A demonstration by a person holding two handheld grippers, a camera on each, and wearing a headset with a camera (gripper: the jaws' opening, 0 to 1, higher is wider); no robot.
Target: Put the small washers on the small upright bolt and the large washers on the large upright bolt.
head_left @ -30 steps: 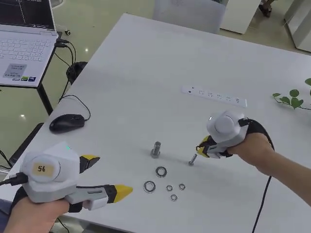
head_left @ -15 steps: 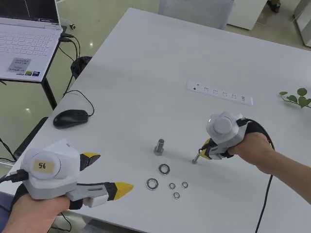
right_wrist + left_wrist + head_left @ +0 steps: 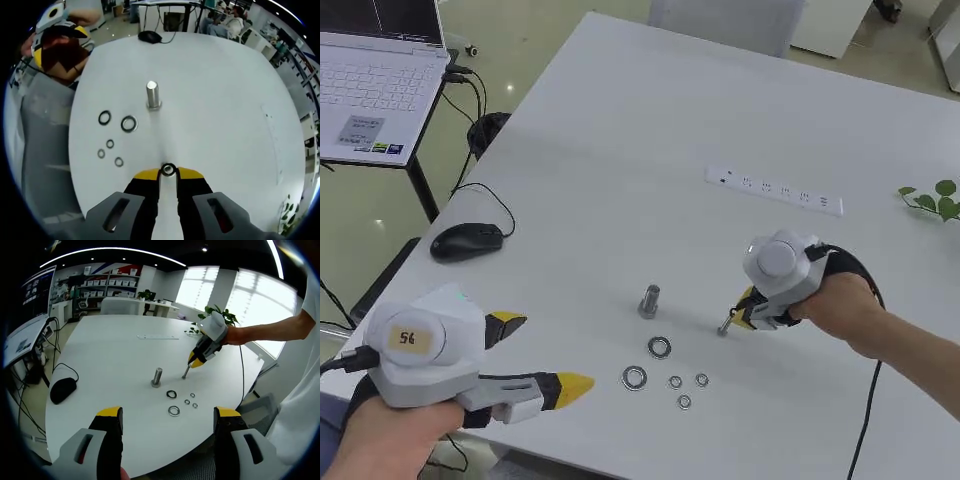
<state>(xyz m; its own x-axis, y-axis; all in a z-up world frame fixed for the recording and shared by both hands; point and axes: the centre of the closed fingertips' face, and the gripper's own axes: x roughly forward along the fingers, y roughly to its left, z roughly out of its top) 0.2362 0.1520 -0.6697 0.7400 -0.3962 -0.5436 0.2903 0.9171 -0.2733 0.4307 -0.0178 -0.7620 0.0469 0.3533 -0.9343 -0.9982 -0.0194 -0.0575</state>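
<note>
- Your left gripper (image 3: 542, 355) hovers over the near edge of the tabletop (image 3: 620, 180) with its fingers spread wide. Its round label (image 3: 408, 338) reads "56".
- Your right gripper (image 3: 740, 318) has its fingers drawn narrow, apparently pinching the top of the small bolt (image 3: 723, 325), which leans slightly.
- The large bolt (image 3: 650, 300) stands upright nearby.
- Two large washers (image 3: 659, 347) and three small washers (image 3: 684, 402) lie flat, nearer you.
- The sticker (image 3: 362, 133) on the laptop (image 3: 380, 80) is too small to read.
</note>
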